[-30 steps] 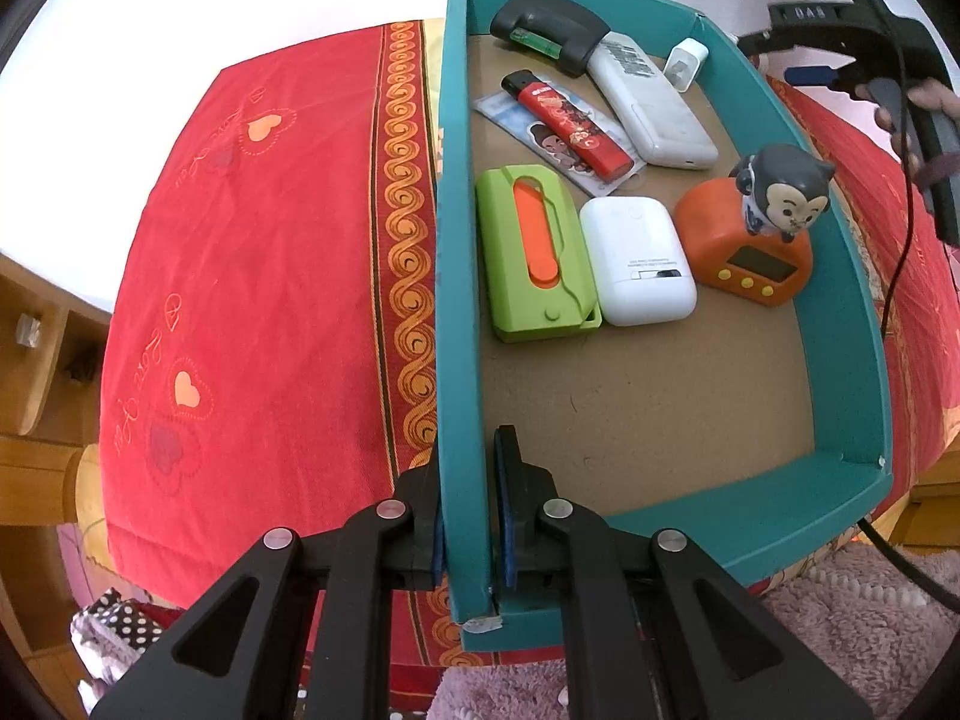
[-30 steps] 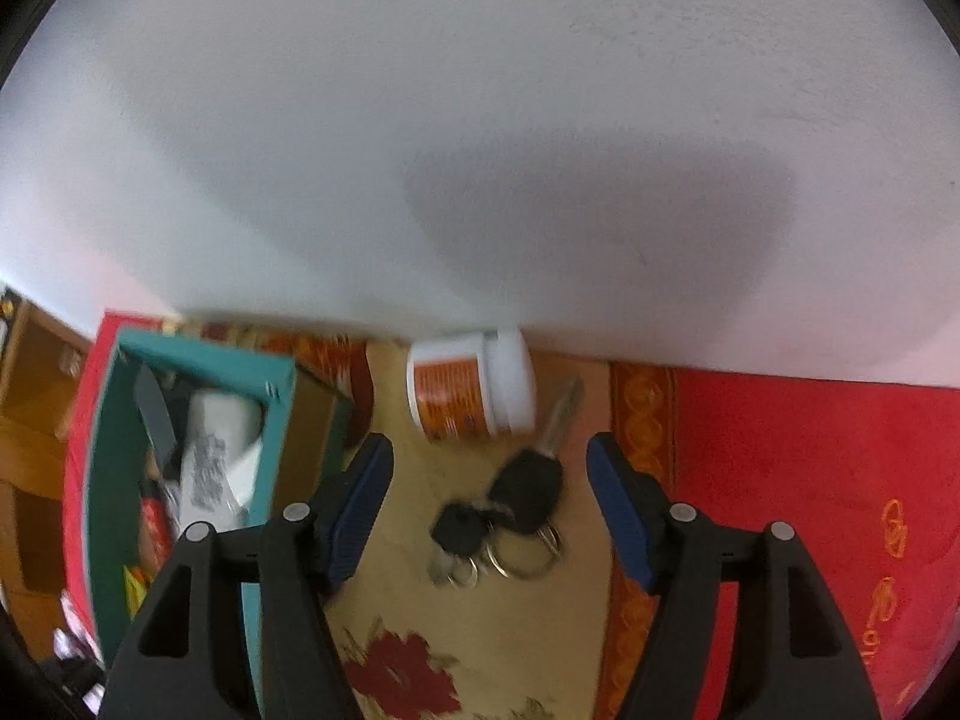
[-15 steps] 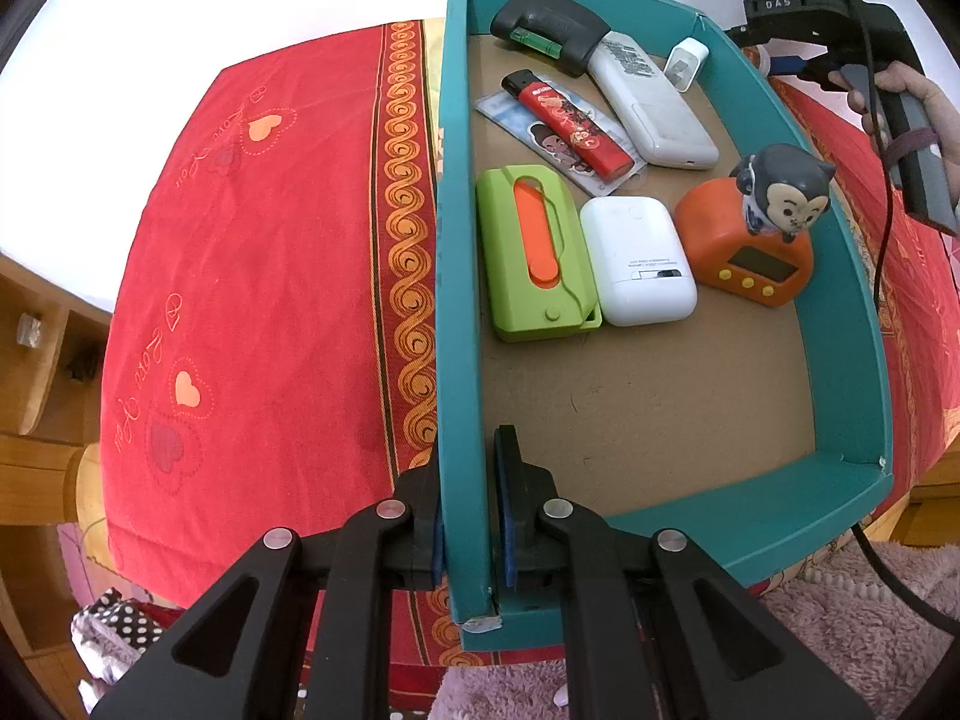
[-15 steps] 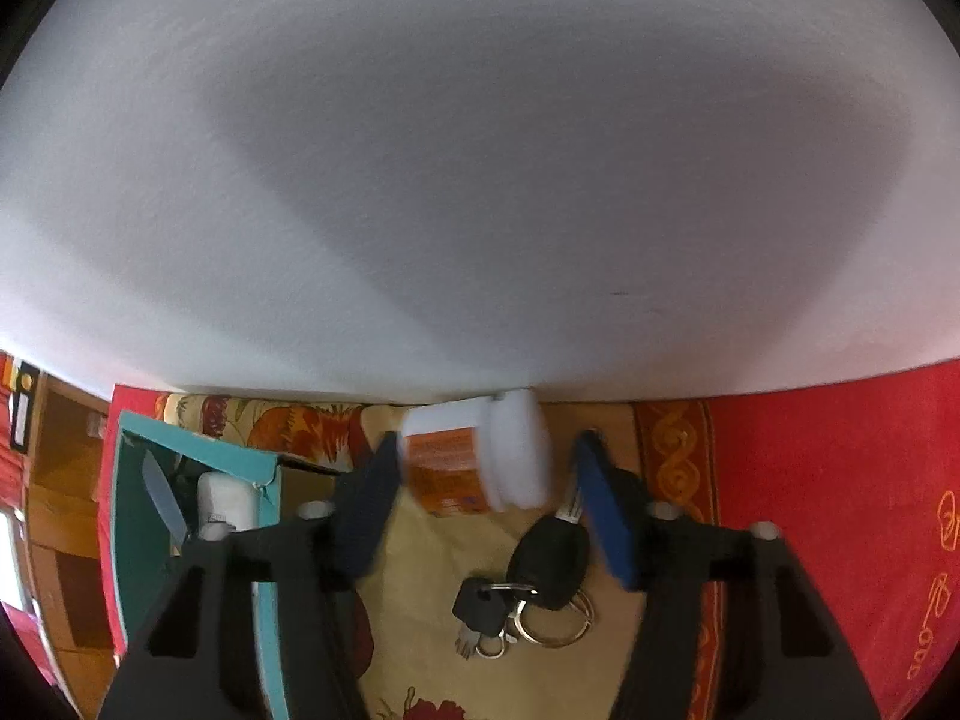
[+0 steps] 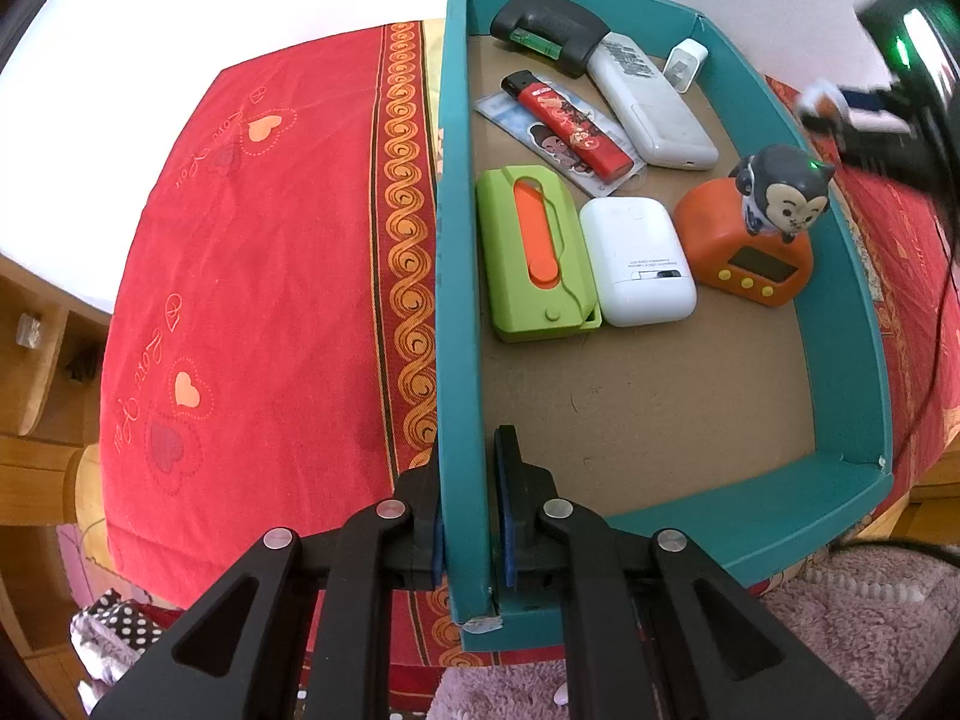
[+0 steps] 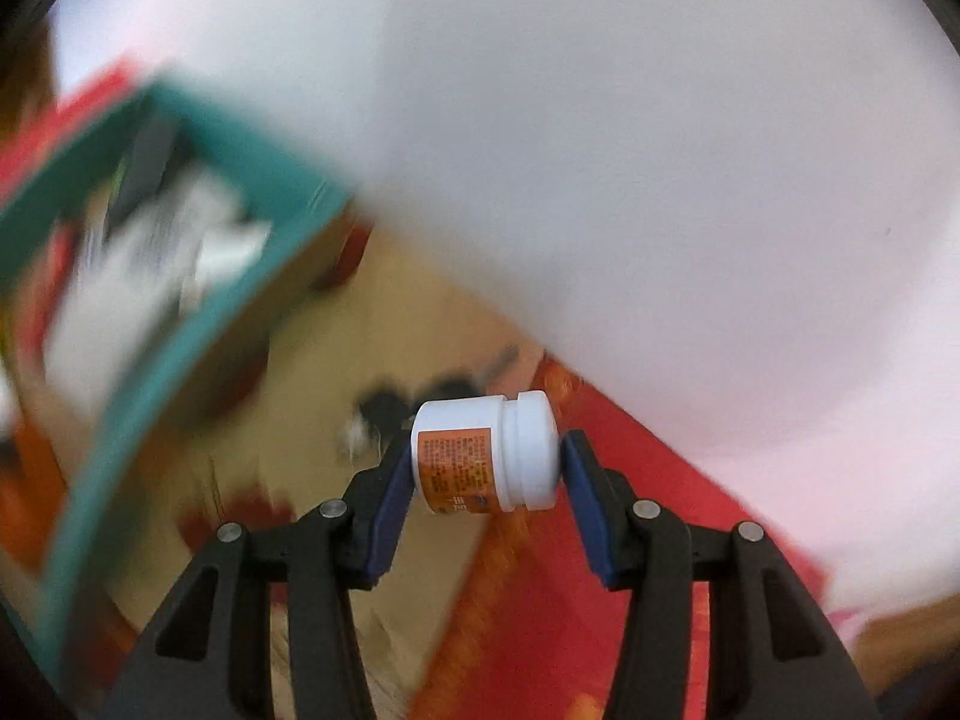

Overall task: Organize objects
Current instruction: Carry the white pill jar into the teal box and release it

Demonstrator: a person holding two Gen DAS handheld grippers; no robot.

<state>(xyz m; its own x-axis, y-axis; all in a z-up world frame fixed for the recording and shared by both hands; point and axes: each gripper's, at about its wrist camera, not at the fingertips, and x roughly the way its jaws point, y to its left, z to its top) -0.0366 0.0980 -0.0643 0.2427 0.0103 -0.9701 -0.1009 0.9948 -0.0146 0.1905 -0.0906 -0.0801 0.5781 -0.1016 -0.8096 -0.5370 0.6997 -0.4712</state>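
Observation:
A teal cardboard box (image 5: 456, 240) lies on a red patterned cloth (image 5: 252, 276). My left gripper (image 5: 468, 516) is shut on the box's near-left wall, one pad outside and one inside. In the right wrist view my right gripper (image 6: 486, 468) is shut on a small white jar (image 6: 480, 456) with an orange label, held sideways, lifted off the cloth. A bunch of keys (image 6: 414, 402) lies blurred behind the jar. The box (image 6: 198, 324) appears blurred at that view's left. From the left wrist view, the right gripper (image 5: 864, 114) is a dark blur past the box's far-right wall.
Inside the box lie a green and orange case (image 5: 534, 252), a white case (image 5: 642, 270), an orange clock with a figurine (image 5: 750, 246), a red lighter (image 5: 567, 123), a white power bank (image 5: 651, 102), a small charger (image 5: 684, 63) and a black tool (image 5: 552, 30). The box's near half is bare cardboard.
My right gripper has closed on the white jar, lifted it off the cloth and rolled, swinging toward the box. The left gripper and the box have not moved.

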